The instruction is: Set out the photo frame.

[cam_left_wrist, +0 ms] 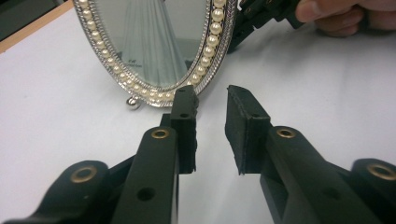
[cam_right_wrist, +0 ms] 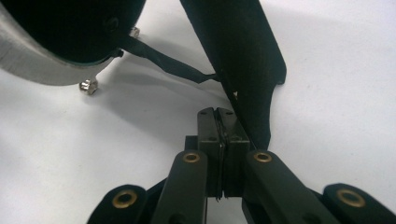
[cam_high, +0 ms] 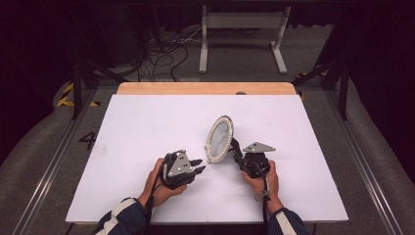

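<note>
Two grippers are held over a white table [cam_high: 147,127], one in each hand; between them an oval mirror [cam_high: 219,139] stands upright on the sheet, its frame edged with a row of pearl beads and a finer silver beading; it is seen just right of the table's middle in the high view, leaning back on a black easel stand [cam_right_wrist: 243,56].

The left gripper [cam_high: 198,166] is held level in the left hand [cam_high: 159,183], pointed at the mirror's lower rim; in the left gripper view its jaws are seen parted with a clear gap and nothing between the pads, the mirror [cam_left_wrist: 154,46] standing just beyond the tips; a small silver ball foot [cam_left_wrist: 133,102] is seen under the frame, resting on the sheet; whether the left pad touches the beaded rim cannot be told, since it overlaps the rim in that view.

The right gripper [cam_high: 238,157] is held in the right hand [cam_high: 262,178] behind the mirror; in the right gripper view its jaws are seen pressed together, and something thin and dark seems to be caught between the pads; whether that is the stand's edge or its black cord [cam_right_wrist: 163,63] cannot be told; the cord is seen running from the mirror's black back [cam_right_wrist: 70,28] to the stand; a second silver foot [cam_right_wrist: 88,86] is set on the table below the back.
</note>
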A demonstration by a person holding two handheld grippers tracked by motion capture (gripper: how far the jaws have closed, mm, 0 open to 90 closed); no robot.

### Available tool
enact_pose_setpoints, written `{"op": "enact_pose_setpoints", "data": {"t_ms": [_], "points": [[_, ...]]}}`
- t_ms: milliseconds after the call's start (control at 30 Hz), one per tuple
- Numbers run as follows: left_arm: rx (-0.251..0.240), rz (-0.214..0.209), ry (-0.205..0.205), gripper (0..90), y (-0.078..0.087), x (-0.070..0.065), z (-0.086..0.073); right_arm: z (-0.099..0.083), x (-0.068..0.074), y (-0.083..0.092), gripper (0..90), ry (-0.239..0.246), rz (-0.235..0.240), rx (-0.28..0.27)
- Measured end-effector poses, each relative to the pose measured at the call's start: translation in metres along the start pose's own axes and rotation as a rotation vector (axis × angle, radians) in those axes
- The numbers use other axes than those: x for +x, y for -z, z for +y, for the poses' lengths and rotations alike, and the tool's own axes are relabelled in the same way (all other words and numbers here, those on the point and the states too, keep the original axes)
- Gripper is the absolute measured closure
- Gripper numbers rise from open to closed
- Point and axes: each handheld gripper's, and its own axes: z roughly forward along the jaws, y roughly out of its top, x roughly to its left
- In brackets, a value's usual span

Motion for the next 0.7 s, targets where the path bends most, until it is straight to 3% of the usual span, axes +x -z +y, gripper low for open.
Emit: {"op": "enact_pose_setpoints", "data": {"t_ms": [133, 367, 567, 700], "points": [[0.011, 0.004, -0.008, 65.9, 0.021, 0.0, -0.01, -0.001, 0.001, 0.002, 86.9, 0.004, 0.0, -0.013], [0.021, 0.038, -0.018, 56.5, 0.052, 0.003, -0.034, -0.002, 0.015, 0.013, 77.8, 0.07, 0.079, -0.071], [0.073, 0.091, 0.024, 43.8, 0.065, 0.002, -0.056, 0.0, 0.032, 0.016, 67.3, 0.113, 0.113, -0.09], [0.114, 0.119, 0.062, 35.6, 0.069, 0.003, -0.068, 0.002, 0.041, 0.012, 57.5, 0.107, 0.136, -0.095]]}}
